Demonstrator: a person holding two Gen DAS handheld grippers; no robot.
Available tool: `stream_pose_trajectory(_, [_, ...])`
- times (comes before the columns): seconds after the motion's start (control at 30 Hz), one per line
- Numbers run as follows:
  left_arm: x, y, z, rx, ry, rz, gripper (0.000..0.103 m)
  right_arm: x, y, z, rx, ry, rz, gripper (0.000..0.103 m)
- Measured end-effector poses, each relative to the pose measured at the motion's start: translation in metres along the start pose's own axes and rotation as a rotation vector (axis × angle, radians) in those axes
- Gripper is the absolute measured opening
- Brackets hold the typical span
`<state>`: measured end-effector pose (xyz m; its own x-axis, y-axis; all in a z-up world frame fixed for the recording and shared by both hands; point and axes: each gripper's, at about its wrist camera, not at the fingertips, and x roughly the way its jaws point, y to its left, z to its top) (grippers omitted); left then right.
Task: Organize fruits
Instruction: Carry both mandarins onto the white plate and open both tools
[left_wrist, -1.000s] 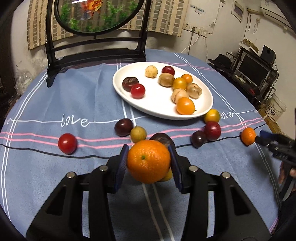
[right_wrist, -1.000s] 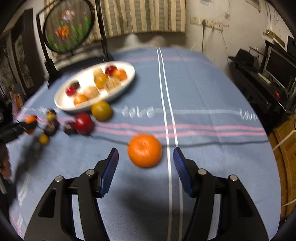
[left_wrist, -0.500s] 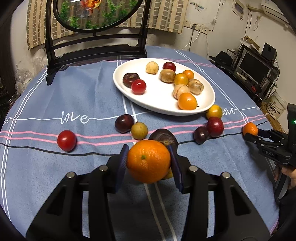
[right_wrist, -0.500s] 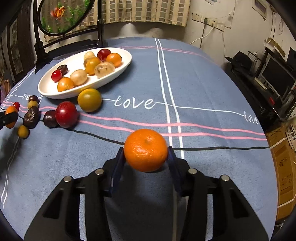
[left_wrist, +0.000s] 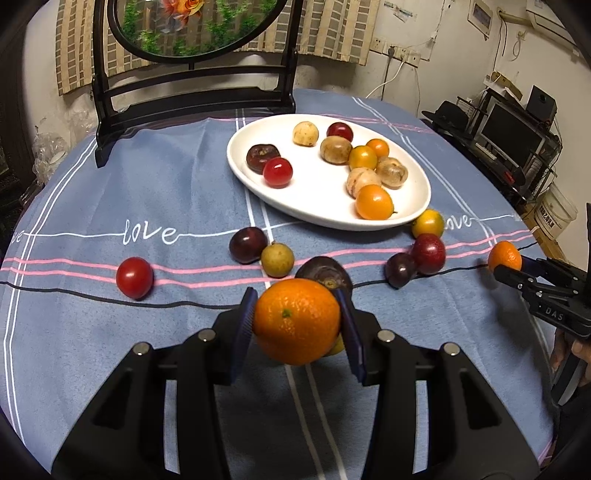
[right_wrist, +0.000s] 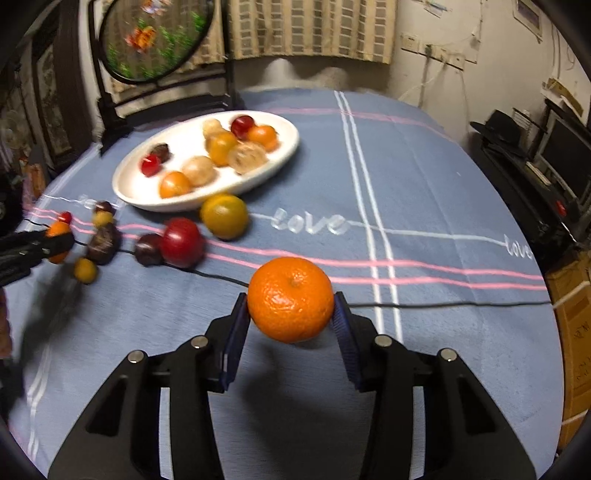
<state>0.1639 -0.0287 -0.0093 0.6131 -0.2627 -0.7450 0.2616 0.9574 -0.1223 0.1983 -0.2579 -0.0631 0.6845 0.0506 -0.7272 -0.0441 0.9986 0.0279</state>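
Note:
My left gripper (left_wrist: 297, 325) is shut on an orange (left_wrist: 296, 320), held above the blue tablecloth. My right gripper (right_wrist: 290, 319) is shut on a mandarin (right_wrist: 290, 299), lifted just above the cloth; it also shows at the right edge of the left wrist view (left_wrist: 504, 256). A white oval plate (left_wrist: 317, 212) holds several small fruits, also seen in the right wrist view (right_wrist: 129, 184). Loose fruits lie in front of the plate: a red tomato (left_wrist: 134, 277), a dark plum (left_wrist: 248, 244), a green-brown fruit (left_wrist: 277, 259), a red plum (left_wrist: 428, 253) and a yellow fruit (left_wrist: 427, 223).
A dark wooden stand with a round painted screen (left_wrist: 192, 88) stands behind the plate at the table's far edge. Shelves with electronics (left_wrist: 517, 136) stand off the table to the right. A dark fruit (left_wrist: 325, 273) lies just beyond my left fingers.
My right gripper closed on the mandarin and lifted it off the cloth, swinging toward the plate. My left gripper kept hold of the orange and edged forward.

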Motion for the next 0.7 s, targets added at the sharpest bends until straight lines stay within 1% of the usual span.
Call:
stream_pose_trajectory(0.2, [-0.011,-0.006,0.018,0.012,-0.013,-0.004,0.044,-0.021,0.024,0.023,-0.062,-0.071,0.059,0.045])
stream_pose_trajectory(0.27, [-0.011,-0.005,0.028,0.009,-0.013,-0.015,0.044,-0.026,0.031,0.034,-0.083,-0.099,0.078,0.045])
stream_pose_trajectory(0.4, [-0.004,-0.009,0.06,0.025,-0.014,0.014,0.044,-0.028,0.048,0.055,-0.129,-0.139,0.114,0.045])
stream_pose_trajectory(0.47, [0.004,-0.011,0.075,0.021,-0.006,0.011,0.044,-0.023,0.058,0.067,-0.147,-0.154,0.145,0.045])
stream_pose_trajectory(0.57, [0.023,-0.012,0.099,0.004,0.012,0.007,0.044,-0.008,0.068,0.083,-0.157,-0.153,0.165,0.045])
stream_pose_trajectory(0.63, [0.036,-0.009,0.112,-0.006,0.021,0.025,0.044,0.004,0.075,0.094,-0.168,-0.157,0.161,0.045])
stream_pose_trajectory(0.7, [0.05,-0.005,0.127,-0.014,0.029,0.059,0.044,0.018,0.08,0.108,-0.174,-0.152,0.157,0.045])
